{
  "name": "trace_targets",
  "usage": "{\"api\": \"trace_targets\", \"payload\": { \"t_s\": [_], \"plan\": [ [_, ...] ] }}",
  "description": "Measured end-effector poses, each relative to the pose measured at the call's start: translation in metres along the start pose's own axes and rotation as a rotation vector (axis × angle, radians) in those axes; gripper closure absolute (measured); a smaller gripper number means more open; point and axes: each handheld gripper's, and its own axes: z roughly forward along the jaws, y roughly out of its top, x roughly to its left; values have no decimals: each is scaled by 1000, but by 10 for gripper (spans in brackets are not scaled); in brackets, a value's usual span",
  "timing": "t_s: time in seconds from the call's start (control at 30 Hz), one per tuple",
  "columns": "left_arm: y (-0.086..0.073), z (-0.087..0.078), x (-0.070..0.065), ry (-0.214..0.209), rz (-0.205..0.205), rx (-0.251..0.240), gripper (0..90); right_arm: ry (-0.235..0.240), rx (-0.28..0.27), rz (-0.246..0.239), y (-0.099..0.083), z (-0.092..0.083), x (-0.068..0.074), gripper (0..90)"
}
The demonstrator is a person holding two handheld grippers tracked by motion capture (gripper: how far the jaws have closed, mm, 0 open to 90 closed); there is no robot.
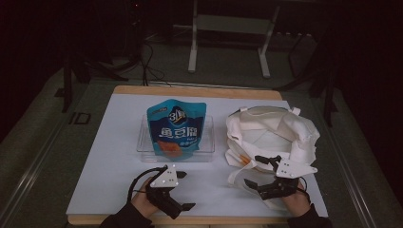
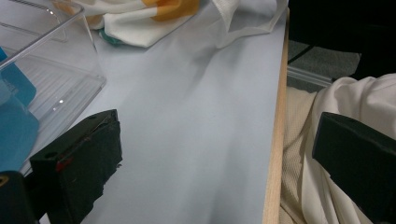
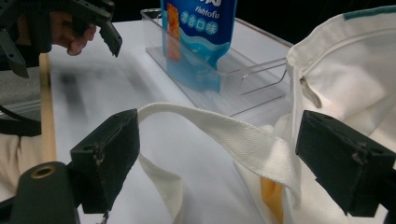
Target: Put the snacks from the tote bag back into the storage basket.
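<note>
Black jaws of the left gripper (image 1: 183, 190) stand released over bare table (image 1: 109, 156), empty. Next comes the blue fish-tofu pouch (image 1: 175, 127), propped upright in a clear tray (image 1: 207, 142) — probably for an easy grab. Rightmost, the right gripper (image 1: 254, 170) gapes around the white tote bag (image 1: 271, 133)'s strap (image 3: 233, 135) — unclenched, likely to lift the mouth open.

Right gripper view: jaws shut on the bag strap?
No. The right gripper stands open, the white strap running loose between its jaws.
</note>
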Motion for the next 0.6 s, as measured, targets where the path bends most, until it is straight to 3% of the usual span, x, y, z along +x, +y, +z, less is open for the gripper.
{"api": "trace_targets", "payload": {
  "t_s": [0.2,0.33,0.47,0.6],
  "plan": [
    [-1,-3,0,8,-4,-21,19,-16,-18,-7,-3,0,0,139],
    [-3,-3,3,-4,-29,-30,18,-18,-23,1,-4,1,-2,139],
    [-6,-3,4,42,-21,-20,19,-26,-28,3,-5,0,-4,140],
    [-7,-4,6,42,-44,-35,18,-16,-25,7,-5,1,-4,142]
  ]
}}
